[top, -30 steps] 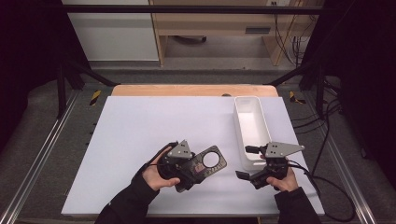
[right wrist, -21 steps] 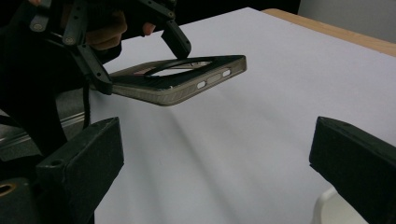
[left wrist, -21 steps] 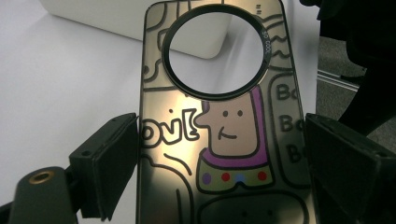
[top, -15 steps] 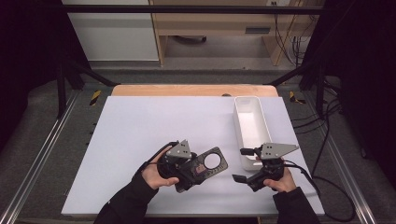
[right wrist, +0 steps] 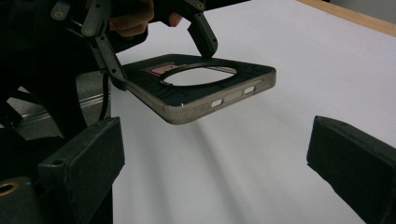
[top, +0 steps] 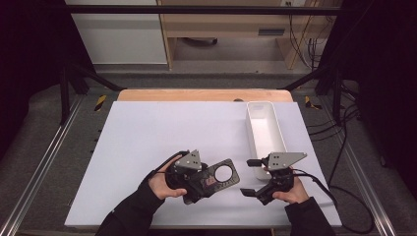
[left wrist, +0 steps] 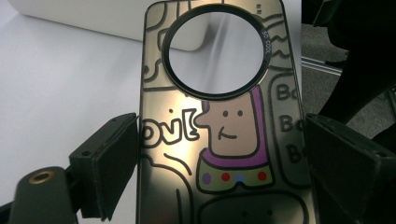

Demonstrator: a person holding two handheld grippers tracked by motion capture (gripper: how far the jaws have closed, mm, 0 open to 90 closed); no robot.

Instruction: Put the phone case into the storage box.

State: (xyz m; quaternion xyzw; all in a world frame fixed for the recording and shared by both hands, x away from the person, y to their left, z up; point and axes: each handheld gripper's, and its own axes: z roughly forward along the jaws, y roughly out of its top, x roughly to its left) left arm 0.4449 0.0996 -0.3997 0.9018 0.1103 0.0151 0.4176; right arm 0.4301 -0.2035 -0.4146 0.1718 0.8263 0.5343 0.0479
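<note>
Between my left gripper's jaws sits a phone case, clamped by its two long edges and held just above the counter, level with it. In the left gripper view I read doodle lettering on its glossy back: "ovE" beside a cartoon face, and "Bo" repeated down the right edge, the rest cut off by the jaw. The figure has a purple outline and a collar of coloured dots. A black ring with tiny print I cannot read rims a large round cutout near the case's far end.

The left hand grips its tool from the left, jaws pointing right. The right hand holds the right gripper near the counter's front edge, its jaws pointing left toward the case, spread wide and holding nothing. In the right gripper view the case hangs ahead of those jaws, well short of them, showing a smoky translucent rim with three button slots.

The case looks like smooth, shiny plastic with rounded corners. The counter is a matte white sheet over a wooden board. A long, narrow white tray with rounded corners lies just beyond the right gripper.
</note>
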